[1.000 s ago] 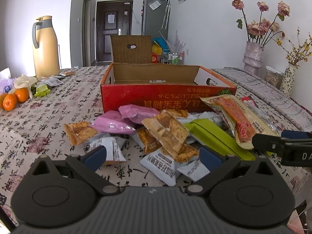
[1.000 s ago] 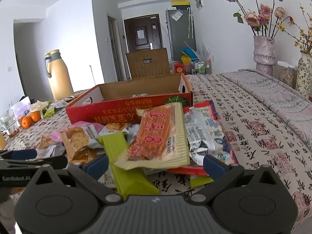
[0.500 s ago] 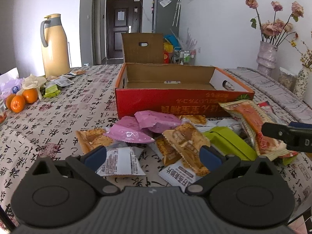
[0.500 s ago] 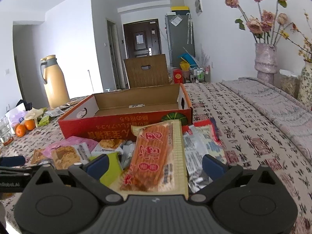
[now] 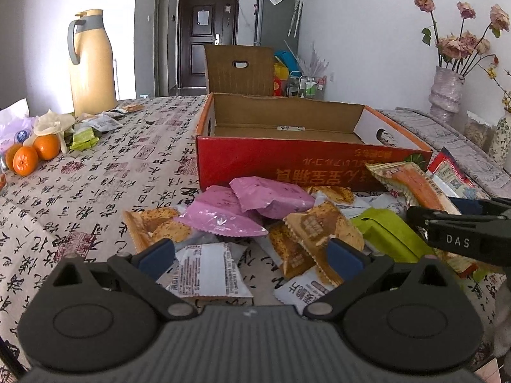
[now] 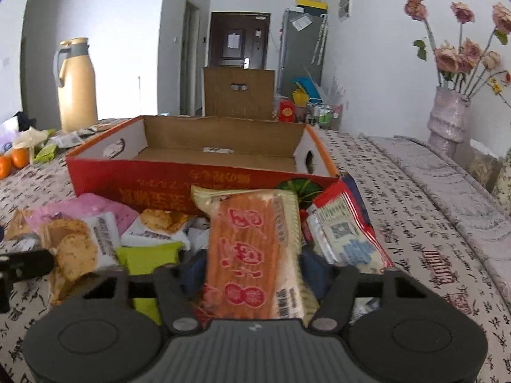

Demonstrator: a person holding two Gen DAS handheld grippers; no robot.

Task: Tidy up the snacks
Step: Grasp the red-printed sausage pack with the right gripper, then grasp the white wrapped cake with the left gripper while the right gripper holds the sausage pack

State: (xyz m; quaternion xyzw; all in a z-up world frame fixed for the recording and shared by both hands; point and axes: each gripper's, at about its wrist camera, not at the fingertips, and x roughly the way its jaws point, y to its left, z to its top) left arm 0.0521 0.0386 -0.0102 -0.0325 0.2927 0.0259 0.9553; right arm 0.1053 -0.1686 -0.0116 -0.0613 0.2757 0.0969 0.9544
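A heap of snack packets lies on the patterned cloth in front of an open red cardboard box (image 5: 287, 159) (image 6: 191, 172). My right gripper (image 6: 254, 271) is closing its jaws on a long orange snack packet (image 6: 252, 249), and the blue pads press on both of its sides. In the left wrist view the same packet (image 5: 412, 182) and the right gripper (image 5: 424, 220) show at the right. My left gripper (image 5: 250, 255) stands open low over a white sachet (image 5: 207, 271) and brown cracker packets (image 5: 322, 226). Pink packets (image 5: 242, 204) and a green packet (image 5: 389, 233) lie in the heap.
A red-edged foil packet (image 6: 345, 226) lies right of the orange one. A yellow thermos jug (image 5: 91, 63), oranges (image 5: 32, 156) and small wrappers sit at the far left. A vase of dried roses (image 5: 447, 92) stands at the right, and a brown cardboard flap (image 5: 239, 70) rises behind the box.
The right gripper's jaws have come in from wide open onto the orange packet, and it has moved closer to the box. The left gripper has drifted sideways and stays open.
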